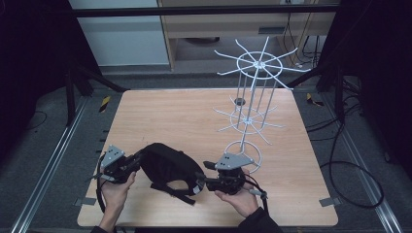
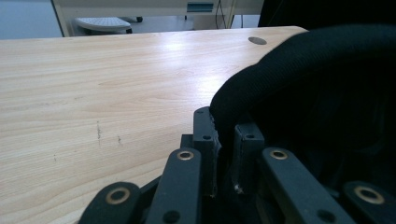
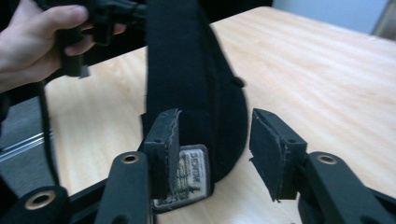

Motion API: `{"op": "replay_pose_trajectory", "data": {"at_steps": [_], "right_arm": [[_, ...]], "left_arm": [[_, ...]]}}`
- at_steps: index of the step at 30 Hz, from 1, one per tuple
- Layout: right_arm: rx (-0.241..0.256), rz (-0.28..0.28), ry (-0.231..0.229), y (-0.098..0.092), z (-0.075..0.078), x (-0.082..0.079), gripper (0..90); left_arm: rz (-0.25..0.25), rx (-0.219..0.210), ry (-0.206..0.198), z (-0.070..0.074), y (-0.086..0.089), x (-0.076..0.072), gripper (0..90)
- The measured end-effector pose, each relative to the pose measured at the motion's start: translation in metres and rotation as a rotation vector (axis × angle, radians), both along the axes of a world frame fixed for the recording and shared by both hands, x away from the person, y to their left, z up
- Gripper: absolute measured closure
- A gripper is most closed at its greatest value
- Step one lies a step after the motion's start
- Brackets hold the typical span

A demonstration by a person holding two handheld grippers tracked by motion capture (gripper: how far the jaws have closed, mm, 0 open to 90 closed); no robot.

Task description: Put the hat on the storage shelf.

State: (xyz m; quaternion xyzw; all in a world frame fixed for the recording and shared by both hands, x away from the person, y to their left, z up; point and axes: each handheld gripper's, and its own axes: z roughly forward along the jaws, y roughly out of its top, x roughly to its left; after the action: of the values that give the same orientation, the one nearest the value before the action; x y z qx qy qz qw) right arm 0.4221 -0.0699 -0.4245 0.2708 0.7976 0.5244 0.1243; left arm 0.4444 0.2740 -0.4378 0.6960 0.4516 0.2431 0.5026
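Light wood-grain square table takes up most of the high view, dark floor and metal rails around it. Tall white wire display rack with radiating hook arms stands upright on the far right part of the table, its ring base just beyond your right hand. Black fabric bag with padded straps lies on the near edge of the table, between your two grippers, straps trailing toward the near side.

Your left hand grips the left gripper at the bag's left end. In the left gripper view the jaws are pressed nearly together on a thick black padded edge of the bag, a fold of fabric pinched between the pads. Bare table runs off to the left of that view, with a small dark round hole near the far edge.

Your right hand holds the right gripper at the bag's right end. In the right gripper view its jaws are spread apart, pinching nothing. The bag's black strap runs up between them, closer to the left pad, with a small grey woven label at its lower end touching or just behind that pad, cannot tell which. Your left hand shows top left there, wrapped around the other gripper.
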Motion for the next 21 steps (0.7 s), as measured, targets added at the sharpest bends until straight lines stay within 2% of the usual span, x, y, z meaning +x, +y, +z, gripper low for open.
{"op": "replay_pose_trajectory", "data": {"at_steps": [3,4,6,8,10,12,14,20,21], "right_arm": [[0.017,0.073,0.046,0.009,-0.005,-0.002,46.3],[0.012,0.084,0.05,0.012,-0.006,-0.002,46.6],[-0.033,0.098,0.051,0.02,-0.012,-0.004,50.9],[-0.046,0.113,0.061,0.024,-0.016,-0.005,51.5],[-0.037,0.122,0.065,0.023,-0.017,-0.005,50.7],[-0.001,0.13,0.079,0.02,-0.014,-0.003,50.1],[0.033,0.136,0.092,0.017,-0.012,-0.002,53.7],[0.033,0.182,0.15,0.021,-0.017,-0.001,58.1],[0.031,0.184,0.151,0.022,-0.017,-0.002,66.3]], "left_arm": [[0.003,-0.009,-0.002,-0.001,-0.003,0.0,81.7],[-0.006,-0.024,-0.002,-0.002,-0.005,0.001,81.7],[-0.016,-0.026,-0.014,-0.002,-0.007,0.0,81.6],[-0.023,-0.029,-0.024,-0.001,-0.007,0.0,81.6],[-0.023,-0.039,-0.024,-0.001,-0.005,0.0,81.5],[-0.022,-0.05,-0.023,-0.001,-0.003,0.001,81.5],[-0.03,-0.064,-0.022,-0.001,-0.003,0.001,81.5],[-0.058,-0.078,-0.03,0.0,-0.004,0.001,81.2],[-0.059,-0.081,-0.029,0.0,-0.004,0.001,80.9]]}}
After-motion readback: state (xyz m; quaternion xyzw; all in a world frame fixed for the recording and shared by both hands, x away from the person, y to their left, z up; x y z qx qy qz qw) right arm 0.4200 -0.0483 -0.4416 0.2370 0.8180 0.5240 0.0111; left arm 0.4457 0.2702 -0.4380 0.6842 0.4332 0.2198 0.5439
